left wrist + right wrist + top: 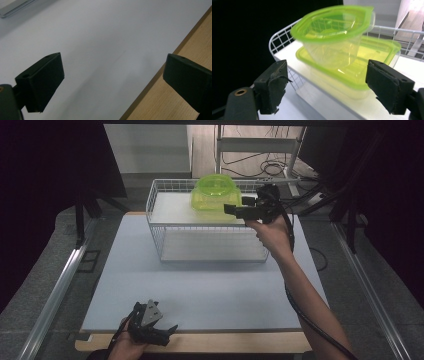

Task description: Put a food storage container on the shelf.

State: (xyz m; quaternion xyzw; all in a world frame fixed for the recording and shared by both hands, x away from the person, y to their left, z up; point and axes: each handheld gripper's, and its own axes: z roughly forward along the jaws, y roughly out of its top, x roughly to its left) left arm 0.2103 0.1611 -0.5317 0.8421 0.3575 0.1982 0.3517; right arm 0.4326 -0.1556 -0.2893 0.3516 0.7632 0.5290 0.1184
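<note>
Two green-lidded containers (216,192) sit stacked on the wire rack (165,232) at twelve o'clock; my right claw (235,210) gapes empty beside them, my left claw (167,332) open over the tabletop (200,285).

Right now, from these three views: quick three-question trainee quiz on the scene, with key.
1. True or false: the right gripper is clamped on the green-lidded tub.
2. What does that green-lidded tub rest on? A) the bare table B) a flat green-lidded container C) the floor
3. Fill in: the stacked containers stand on the ____ shelf of the white wire rack.

Key:
1. False; its jaws stand open, apart from the tub.
2. B
3. Upper.

The left gripper sits open at the table's near edge.
</note>
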